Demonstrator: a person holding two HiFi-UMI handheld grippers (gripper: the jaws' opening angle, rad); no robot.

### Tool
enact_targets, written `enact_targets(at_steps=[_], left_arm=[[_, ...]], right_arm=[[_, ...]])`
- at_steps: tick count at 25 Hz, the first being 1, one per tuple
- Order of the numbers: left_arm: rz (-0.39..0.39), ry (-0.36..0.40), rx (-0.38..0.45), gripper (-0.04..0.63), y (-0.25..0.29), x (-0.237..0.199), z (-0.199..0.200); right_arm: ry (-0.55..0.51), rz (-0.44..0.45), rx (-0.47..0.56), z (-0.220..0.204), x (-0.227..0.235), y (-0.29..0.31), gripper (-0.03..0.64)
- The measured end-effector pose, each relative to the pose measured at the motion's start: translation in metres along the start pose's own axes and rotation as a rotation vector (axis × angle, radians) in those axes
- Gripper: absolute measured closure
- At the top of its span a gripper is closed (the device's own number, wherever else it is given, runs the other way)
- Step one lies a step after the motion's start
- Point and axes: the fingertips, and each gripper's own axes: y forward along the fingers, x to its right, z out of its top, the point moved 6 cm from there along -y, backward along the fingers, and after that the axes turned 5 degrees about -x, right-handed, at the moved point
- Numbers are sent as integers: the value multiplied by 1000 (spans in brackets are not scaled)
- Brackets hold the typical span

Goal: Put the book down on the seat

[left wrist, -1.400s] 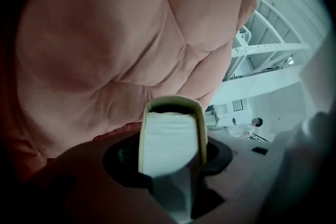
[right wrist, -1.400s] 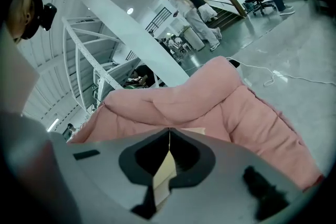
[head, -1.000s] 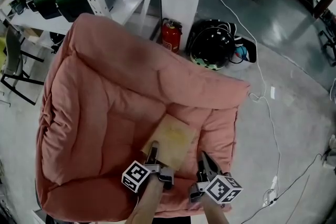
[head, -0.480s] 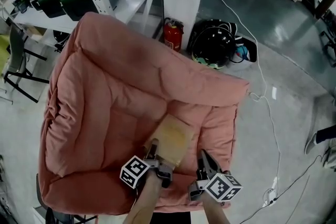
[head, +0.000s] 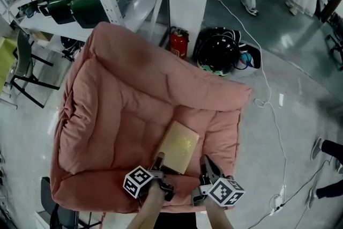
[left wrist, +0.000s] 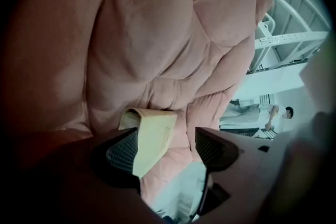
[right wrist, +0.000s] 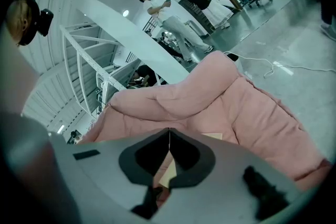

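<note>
Seat: The pink padded seat filled the middle of the head view. Its back rose at the far left, which left the near right part as the flatter place to lay something.
Book: The tan book lay flat on that near right part of the seat, its near edge toward the grippers. It seemed to rest on the padding under its own weight.
Left gripper: The left gripper was at the book's near edge with its jaws opening. In the left gripper view the book's edge stood between them, close against the jaw at that view's left and clear of the other. This read as letting go, not taking hold.
Right gripper: The right gripper sat just right of the book, apart from it. Its jaws were pressed together on nothing, probably kept aside because one gripper was enough.
Stage: The placing looked all but done, with only the drawing back left.
</note>
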Motion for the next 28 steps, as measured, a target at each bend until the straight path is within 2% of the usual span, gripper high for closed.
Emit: enact_targets(at_steps=[5,8,14,19,23,26,28], left_arm=[[-61,-13,-43,265,-17,16,-4],[-107,47,-72,267,-29,33,-7],[-159,295,-96,358,-48,73,-14],[-183,554,-63,473,-75,112,-21],[-179,798,-17,547,-103,144,-31],[-209,944,-3,570,-125,170,-41],[-235,998,-6,582,-136,184,-48]], right_arm=[[8,6,-3,0,-18,-13,604],[27,25,18,4,-33,-22,604],[21,44,50,12,-56,-33,604],[-7,51,63,18,-76,-46,604],[-18,49,84,26,-93,-64,604],[-28,50,114,34,-108,-77,604],[-39,53,130,37,-118,-87,604]])
